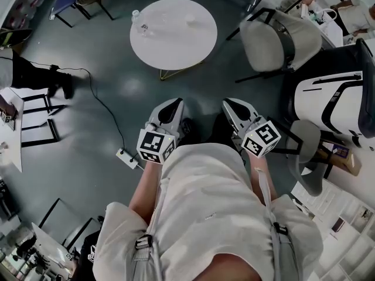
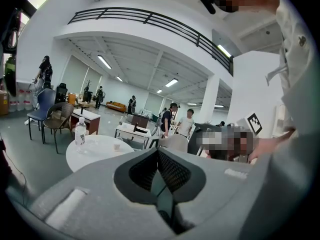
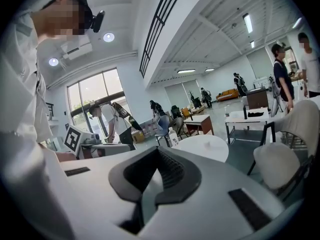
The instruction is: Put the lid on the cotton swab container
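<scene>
Close against the person's pale grey shirt [image 1: 211,215], the grey-and-white left gripper [image 1: 174,103] and the grey-and-white right gripper [image 1: 229,103] are held side by side, well apart from the table and pointing forward over the dark grey floor [image 1: 105,92]. In the left gripper view the dark ribbed pads [image 2: 172,169] meet along the middle line with nothing between them. The right gripper view shows the same: pads [image 3: 172,170] pressed together, nothing held.

To the left on the floor lies a white power strip [image 1: 126,158].

Further ahead stands a round white table [image 1: 176,48]. A clear plastic water bottle [image 1: 136,17] stands near its left edge. Beside the bottle sits a small white item with dark marks [image 1: 144,29], and a small clear cup-like item [image 1: 189,20] sits further right. Either may be the cotton swab container or its lid; they are too small to tell.

To the table's right is a grey padded chair [image 1: 275,40].
</scene>
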Demonstrator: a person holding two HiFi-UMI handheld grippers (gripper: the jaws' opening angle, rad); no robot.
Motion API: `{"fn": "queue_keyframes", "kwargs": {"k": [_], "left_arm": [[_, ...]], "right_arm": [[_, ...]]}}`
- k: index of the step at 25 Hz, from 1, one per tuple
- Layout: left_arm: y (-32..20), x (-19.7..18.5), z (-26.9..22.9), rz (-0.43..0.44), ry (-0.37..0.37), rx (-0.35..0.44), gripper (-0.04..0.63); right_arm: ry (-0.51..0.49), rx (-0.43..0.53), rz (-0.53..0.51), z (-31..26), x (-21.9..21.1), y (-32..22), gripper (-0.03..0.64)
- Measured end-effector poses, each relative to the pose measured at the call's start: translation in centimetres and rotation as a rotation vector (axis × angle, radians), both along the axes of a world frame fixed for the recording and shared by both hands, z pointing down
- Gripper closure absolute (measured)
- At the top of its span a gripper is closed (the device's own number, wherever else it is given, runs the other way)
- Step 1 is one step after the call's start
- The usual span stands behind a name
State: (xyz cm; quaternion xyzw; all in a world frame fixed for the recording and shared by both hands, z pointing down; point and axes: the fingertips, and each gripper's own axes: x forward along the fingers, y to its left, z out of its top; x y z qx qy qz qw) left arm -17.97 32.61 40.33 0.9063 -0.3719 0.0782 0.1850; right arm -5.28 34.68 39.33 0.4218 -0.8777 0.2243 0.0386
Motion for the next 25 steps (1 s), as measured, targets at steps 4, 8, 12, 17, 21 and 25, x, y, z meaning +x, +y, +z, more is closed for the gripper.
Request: {"fn": "queue_keyframes", "kwargs": {"k": [4, 8, 12, 17, 21, 25], "left_arm": [[-0.7, 0.7, 0.2, -0.003, -0.004, -0.009, 0.584], [-1.7, 2.0, -0.1, -0.016, -0.001, -0.004, 0.584], [-2.5, 3.9, -0.4, -0.029, -0.001, 0.001, 0.584], [-4.2, 6.9, -0.9, -0.045, 0.013, -0.017, 0.584], [-6.5, 10.1, -2.2, -0.047, 0.030, -0.007, 0.584], [-8.7, 14.2, -2.8, -0.045, 0.026, 0.008, 0.584]], "right_arm": [[-0.008, -0.012, 0.002, 0.1, 0.9, -0.6, 0.609], [-0.014, -0.007, -0.012, -0.1, 2.1, -1.5, 0.610], [-0.035, 0.002, -0.032, -0.1, 3.6, -3.3, 0.609], [-0.024, 0.024, -0.079, -1.3, 5.5, -6.4, 0.609], [-0.024, 0.042, -0.099, -2.2, 8.2, -9.4, 0.609], [-0.037, 0.046, -0.111, -2.4, 11.7, -11.8, 0.610]]}}
